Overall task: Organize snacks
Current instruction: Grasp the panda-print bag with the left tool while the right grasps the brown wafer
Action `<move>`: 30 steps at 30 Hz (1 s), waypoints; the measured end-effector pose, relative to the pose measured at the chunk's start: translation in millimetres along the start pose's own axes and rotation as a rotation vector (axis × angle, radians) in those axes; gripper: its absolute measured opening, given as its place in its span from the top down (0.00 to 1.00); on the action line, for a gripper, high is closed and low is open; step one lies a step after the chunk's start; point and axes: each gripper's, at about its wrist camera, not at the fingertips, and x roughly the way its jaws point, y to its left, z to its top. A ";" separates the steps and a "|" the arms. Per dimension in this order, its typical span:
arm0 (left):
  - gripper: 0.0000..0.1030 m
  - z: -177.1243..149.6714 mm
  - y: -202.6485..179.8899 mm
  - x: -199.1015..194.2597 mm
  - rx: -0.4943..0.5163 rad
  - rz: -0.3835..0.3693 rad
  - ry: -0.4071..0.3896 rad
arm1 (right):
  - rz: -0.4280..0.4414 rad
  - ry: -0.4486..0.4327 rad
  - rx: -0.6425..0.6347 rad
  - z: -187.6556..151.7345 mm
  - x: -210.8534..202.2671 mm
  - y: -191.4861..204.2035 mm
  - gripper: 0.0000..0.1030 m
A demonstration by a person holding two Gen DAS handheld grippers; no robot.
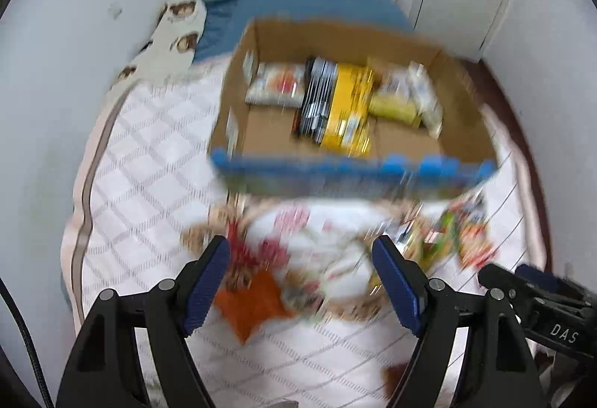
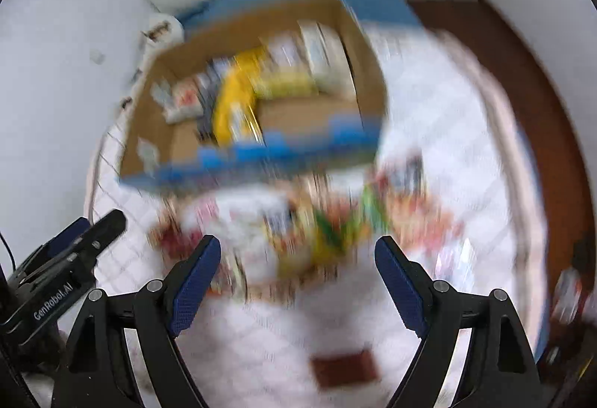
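Observation:
An open cardboard box with a blue front edge sits on a bed and holds a yellow and black pack and several pale packets. It also shows in the right wrist view. A blurred pile of loose snack packets lies on the quilt in front of the box, seen too in the right wrist view. An orange packet lies nearest. My left gripper is open and empty above the pile. My right gripper is open and empty above the pile.
The bed has a white checked quilt, a blue sheet and a patterned pillow by the wall. A dark red packet lies near me. Brown floor lies to the right of the bed.

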 end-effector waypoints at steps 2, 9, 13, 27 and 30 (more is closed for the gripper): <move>0.25 -19.4 1.4 16.1 0.003 0.010 0.056 | 0.042 0.123 0.096 -25.5 29.8 -22.9 0.15; 0.25 -91.2 -2.5 76.9 0.031 0.055 0.259 | 0.091 0.438 0.431 -111.5 114.4 -92.1 0.15; 0.25 -114.1 -4.1 96.2 0.032 0.070 0.323 | 0.055 0.489 0.547 -129.2 142.5 -106.2 0.15; 0.25 -77.1 -26.5 96.3 -0.028 -0.053 0.335 | -0.251 0.232 -0.006 -89.0 139.6 -58.1 0.42; 0.25 -49.3 -47.9 102.3 -0.041 -0.146 0.351 | -0.308 0.175 -0.088 -69.5 130.8 -61.0 0.42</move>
